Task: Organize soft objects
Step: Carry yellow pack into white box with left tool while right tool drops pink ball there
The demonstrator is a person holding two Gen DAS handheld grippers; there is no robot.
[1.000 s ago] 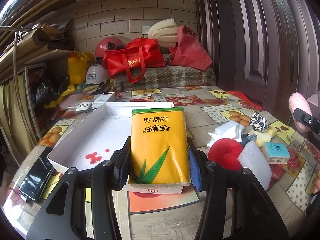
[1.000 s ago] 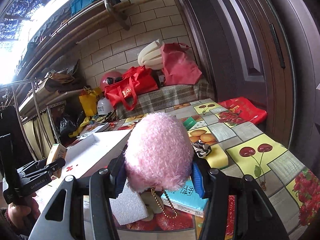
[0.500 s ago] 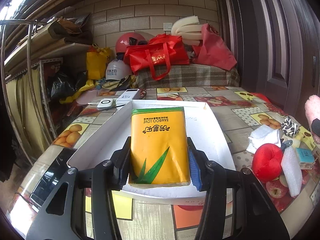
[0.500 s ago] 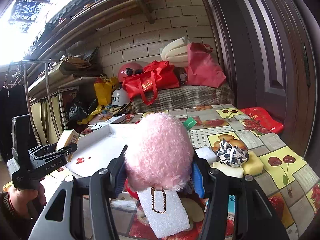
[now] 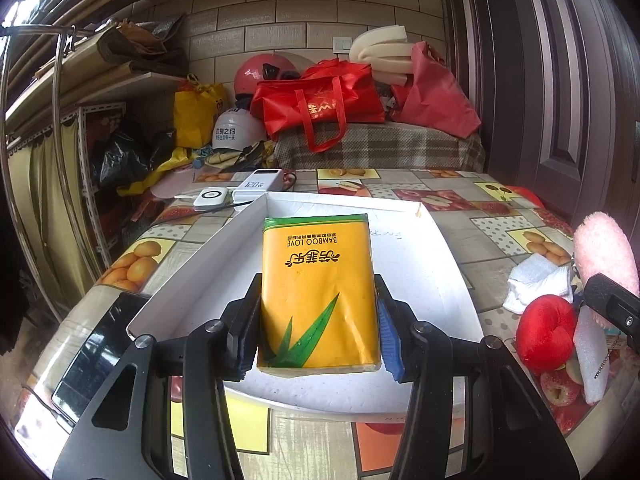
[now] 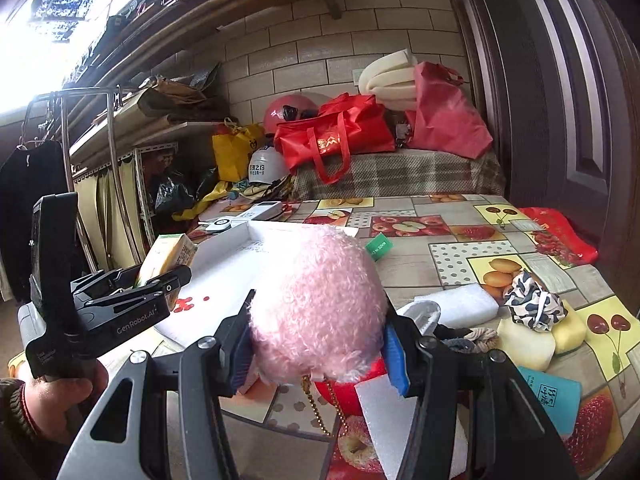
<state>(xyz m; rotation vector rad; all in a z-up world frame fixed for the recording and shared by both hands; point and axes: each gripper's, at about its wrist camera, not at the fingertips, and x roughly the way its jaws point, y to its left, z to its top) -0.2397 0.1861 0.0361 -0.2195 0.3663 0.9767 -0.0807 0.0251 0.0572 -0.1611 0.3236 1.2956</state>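
My left gripper (image 5: 318, 334) is shut on a yellow tissue pack (image 5: 318, 288) with a green leaf print, held over the near part of the white shallow box (image 5: 448, 264). My right gripper (image 6: 318, 344) is shut on a fluffy pink plush ball (image 6: 316, 308) with a gold bead chain hanging below it. In the left wrist view the pink plush (image 5: 604, 248) shows at the right edge. A red plush (image 5: 544, 332), a white foam strip (image 5: 590, 356) and a white cloth (image 5: 536, 280) lie on the table right of the box. The left gripper (image 6: 160, 284) with the pack appears at the left of the right wrist view.
A black phone (image 5: 92, 356) lies at the table's left front corner; a power bank (image 5: 258, 184) and white device (image 5: 210, 198) sit behind the box. Yellow sponges (image 6: 532, 340), a patterned scrunchie (image 6: 534, 302) and a teal packet (image 6: 552, 400) crowd the right side. Red bags (image 5: 320, 100) are piled beyond.
Both grippers have shifted left across the table. The tissue pack now hangs over the white box, and the pink plush has come closer to the box's right side.
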